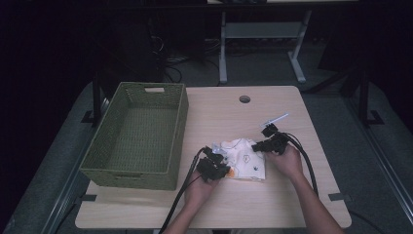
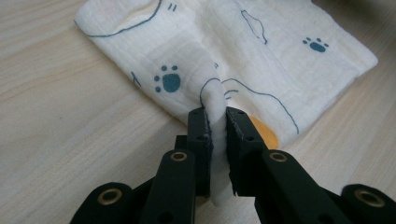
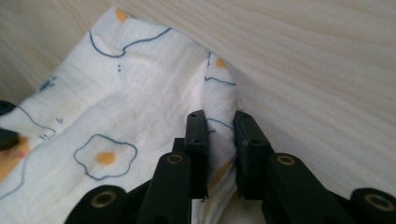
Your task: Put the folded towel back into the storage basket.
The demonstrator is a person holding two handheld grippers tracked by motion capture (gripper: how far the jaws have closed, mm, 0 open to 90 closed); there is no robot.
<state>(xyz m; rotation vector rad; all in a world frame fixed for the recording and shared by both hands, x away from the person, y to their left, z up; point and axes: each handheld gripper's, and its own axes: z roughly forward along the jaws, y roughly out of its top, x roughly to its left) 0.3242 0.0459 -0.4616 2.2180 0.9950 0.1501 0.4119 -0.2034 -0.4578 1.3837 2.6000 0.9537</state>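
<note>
You are pinching a fold of the cloth in each gripper, left and right, while it is lying on the table beside the basket.

In the high view the person's forearms are cut off at six o'clock, and the cables run out of frame there too. The cloth is too small for its prints to be made out, and its near corner is covered by the left gripper. A thin pale object at about one o'clock from the cloth is too small to name. In the left gripper view the pinched fold disappears between the jaws. In the right gripper view the cloth runs off at nine o'clock, where a dark shape is blurred.
</note>
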